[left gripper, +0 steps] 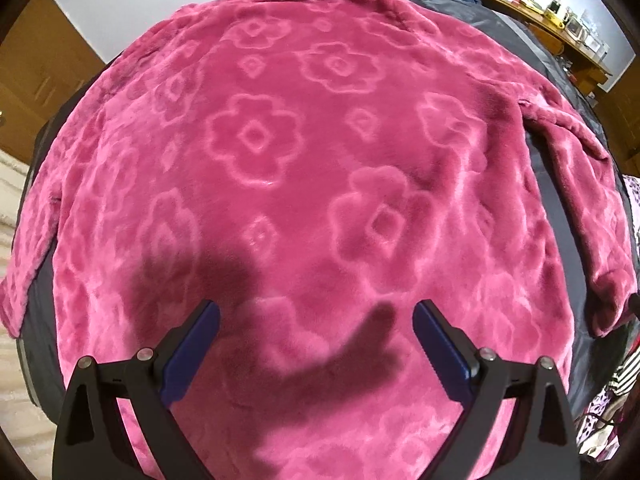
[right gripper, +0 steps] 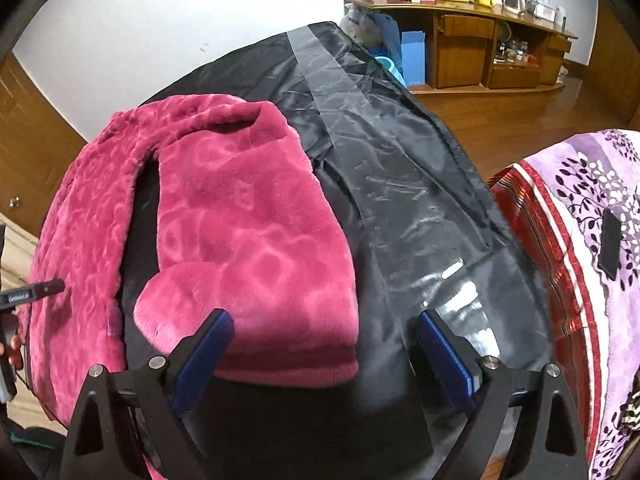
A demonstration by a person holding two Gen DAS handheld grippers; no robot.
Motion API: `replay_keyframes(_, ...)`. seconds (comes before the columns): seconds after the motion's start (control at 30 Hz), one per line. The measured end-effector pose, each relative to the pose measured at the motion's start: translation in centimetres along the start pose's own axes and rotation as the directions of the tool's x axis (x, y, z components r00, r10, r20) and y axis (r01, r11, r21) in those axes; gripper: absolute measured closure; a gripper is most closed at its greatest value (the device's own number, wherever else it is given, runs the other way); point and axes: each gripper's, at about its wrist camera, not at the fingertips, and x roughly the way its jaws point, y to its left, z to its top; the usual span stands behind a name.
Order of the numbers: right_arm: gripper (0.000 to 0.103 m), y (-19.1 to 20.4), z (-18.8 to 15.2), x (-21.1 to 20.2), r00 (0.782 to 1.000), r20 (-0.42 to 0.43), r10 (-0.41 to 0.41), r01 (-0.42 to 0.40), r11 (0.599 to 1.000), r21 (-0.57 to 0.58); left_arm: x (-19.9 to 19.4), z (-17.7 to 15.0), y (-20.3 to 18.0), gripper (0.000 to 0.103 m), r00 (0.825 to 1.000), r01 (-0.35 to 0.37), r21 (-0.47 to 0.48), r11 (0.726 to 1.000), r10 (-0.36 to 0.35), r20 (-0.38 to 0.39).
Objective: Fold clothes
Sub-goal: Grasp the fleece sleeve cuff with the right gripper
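garment count: one pink fleece garment [left gripper: 304,168], flower pattern pressed into the pile; spread flat, fills most of my left wrist view, centre of frame.
sleeve count: two seen in my left view, one [left gripper: 588,216] at right edge, one [left gripper: 28,256] at left edge, both lying off the body with a dark gap between.
right view of it: the same sleeve [right gripper: 248,240] sits centre-left, cuff end lowest in frame, just above my gripper; body of the garment along the left edge.
left gripper [left gripper: 316,316]: open wide, nothing between the jaws, hangs above the fleece at bottom centre; its shadow falls on the fabric.
right gripper [right gripper: 326,328]: open wide, grips nothing; sleeve cuff shows in the gap between the jaws, pads not pressing it.
gripper count: two, both mine, blue pads on each.
table [right gripper: 400,184]: covered with dark shiny cloth, one strip of clear tape [right gripper: 348,112] running from upper centre to lower right.
other cloth: one purple floral blanket [right gripper: 580,240] with red striped border, right edge of right view.
room: white wall [right gripper: 180,24] upper left; wooden sideboard [right gripper: 460,48] with clutter on top, upper right; wooden floor [right gripper: 512,120].
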Motion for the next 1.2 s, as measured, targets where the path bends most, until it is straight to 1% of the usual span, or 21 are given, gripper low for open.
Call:
replay_keyframes(0.07,0.016,0.3,0.2,0.6,1.000,-0.005,0.007,-0.007,1.000,-0.008,0.0,-0.4,0.5,0.004,1.000,-0.007,-0.019,1.000,0.007,-0.006)
replay_keyframes(0.13,0.025,0.7,0.3,0.9,1.000,-0.006,-0.007,0.007,1.000,-0.029,0.2,-0.8,1.1,0.004,1.000,-0.015,-0.042,0.999,0.014,-0.015)
replay_keyframes(0.2,0.030,1.2,0.4,0.9,1.000,-0.007,-0.020,0.020,0.998,-0.051,0.3,-1.0,1.5,0.004,1.000,-0.019,-0.059,0.998,0.017,-0.020)
replay_keyframes(0.27,0.041,1.6,0.5,1.0,1.000,-0.011,-0.030,0.029,0.998,-0.064,0.3,-1.1,1.7,0.004,1.000,-0.017,-0.073,0.997,0.015,-0.027)
replay_keyframes(0.3,0.052,1.7,0.5,1.0,1.000,-0.014,-0.028,0.027,0.997,-0.067,0.3,-1.2,1.8,0.004,0.999,-0.015,-0.078,0.997,0.013,-0.029)
replay_keyframes(0.33,0.058,1.9,0.5,1.0,1.000,-0.017,-0.026,0.024,0.997,-0.070,0.4,-1.2,1.7,0.004,0.999,-0.013,-0.079,0.997,0.011,-0.031)
replay_keyframes(0.37,0.060,2.0,0.5,1.1,0.999,-0.021,-0.026,0.024,0.997,-0.074,0.4,-1.3,1.7,0.004,0.999,-0.013,-0.078,0.997,0.010,-0.033)
replay_keyframes(0.4,0.066,2.1,0.4,1.0,0.999,-0.021,-0.026,0.024,0.997,-0.080,0.4,-1.3,1.6,0.004,0.999,-0.012,-0.076,0.997,0.009,-0.034)
replay_keyframes(0.5,0.072,2.4,0.3,0.4,1.000,-0.014,-0.002,0.001,0.996,-0.084,0.5,-1.3,1.3,0.004,0.999,-0.014,-0.068,0.998,0.011,-0.042)
replay_keyframes(0.67,0.072,3.9,0.3,-1.4,0.995,0.021,0.097,-0.094,0.988,-0.125,0.8,-1.6,0.7,0.004,0.999,-0.012,-0.060,0.998,0.009,-0.053)
replay_keyframes(0.77,0.072,4.6,0.2,-0.8,0.990,0.006,0.140,-0.138,0.981,-0.133,0.8,-1.7,0.2,0.004,0.998,-0.011,-0.054,0.998,0.008,-0.059)
replay_keyframes(0.83,0.072,4.5,0.2,0.0,0.988,-0.007,0.152,-0.152,0.982,-0.109,0.8,-1.9,0.0,0.004,0.998,-0.011,-0.048,0.999,0.008,-0.061)
replay_keyframes(0.93,0.072,3.9,0.3,1.0,0.980,-0.020,0.200,-0.201,0.979,-0.046,0.7,-2.2,-0.2,0.004,0.998,-0.011,-0.043,0.999,0.008,-0.063)
replay_keyframes(1.03,0.072,3.3,0.5,1.6,0.969,-0.013,0.247,-0.247,0.969,0.015,0.9,-2.7,0.0,0.004,0.997,-0.008,-0.055,0.998,0.004,-0.077)
replay_keyframes(1.2,0.071,3.0,0.8,2.1,0.964,-0.017,0.264,-0.262,0.962,0.072,0.9,-3.3,0.5,0.004,0.996,-0.005,-0.079,0.997,-0.002,-0.087)
